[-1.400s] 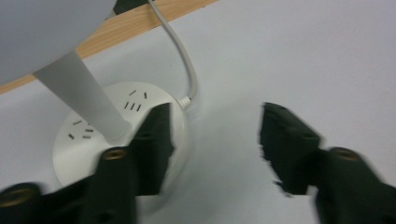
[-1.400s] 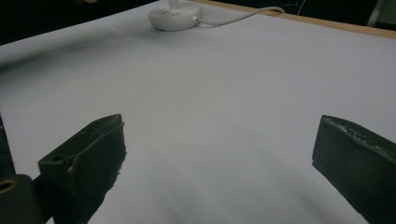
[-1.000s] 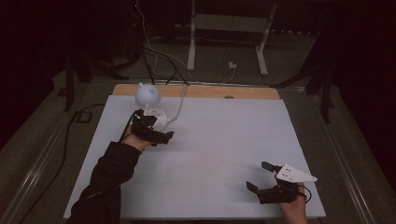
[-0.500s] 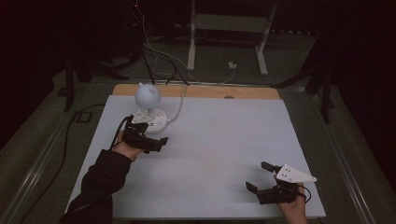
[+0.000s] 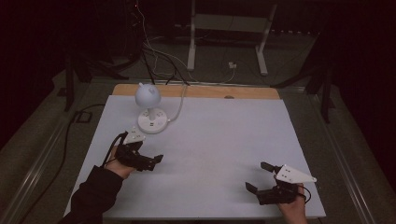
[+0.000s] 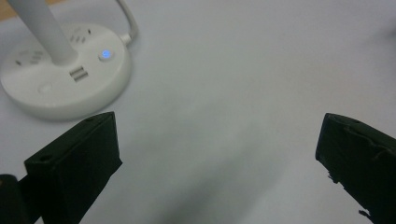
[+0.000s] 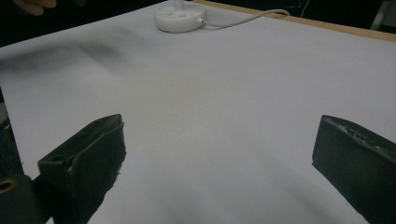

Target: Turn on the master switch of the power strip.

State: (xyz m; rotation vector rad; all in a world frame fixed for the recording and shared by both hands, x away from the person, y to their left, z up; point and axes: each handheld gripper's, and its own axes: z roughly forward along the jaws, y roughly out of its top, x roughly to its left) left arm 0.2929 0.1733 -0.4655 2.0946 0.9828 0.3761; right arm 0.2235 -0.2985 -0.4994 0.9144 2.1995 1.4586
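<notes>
A small white desk lamp [image 5: 148, 95] with a round head stands on a round base [image 5: 153, 120] at the table's back left. Its base [image 6: 65, 74] has sockets and a blue lit button [image 6: 106, 54]. My left gripper [image 5: 150, 163] is open over the white table sheet, a short way in front of the base, with nothing between its jaws [image 6: 219, 154]. My right gripper [image 5: 257, 176] is open near the front right edge, also holding nothing [image 7: 219, 158]. From there the lamp base [image 7: 180, 18] lies far off.
A white cable [image 5: 178, 108] runs from the lamp base off the table's back edge [image 5: 205, 91], a strip of bare wood. A white sheet [image 5: 219, 140] covers the table. Cables and a stand's white legs [image 5: 191, 46] are on the floor behind.
My left gripper has drawn back from the lamp base toward the near edge of the table. The right gripper has stayed in place.
</notes>
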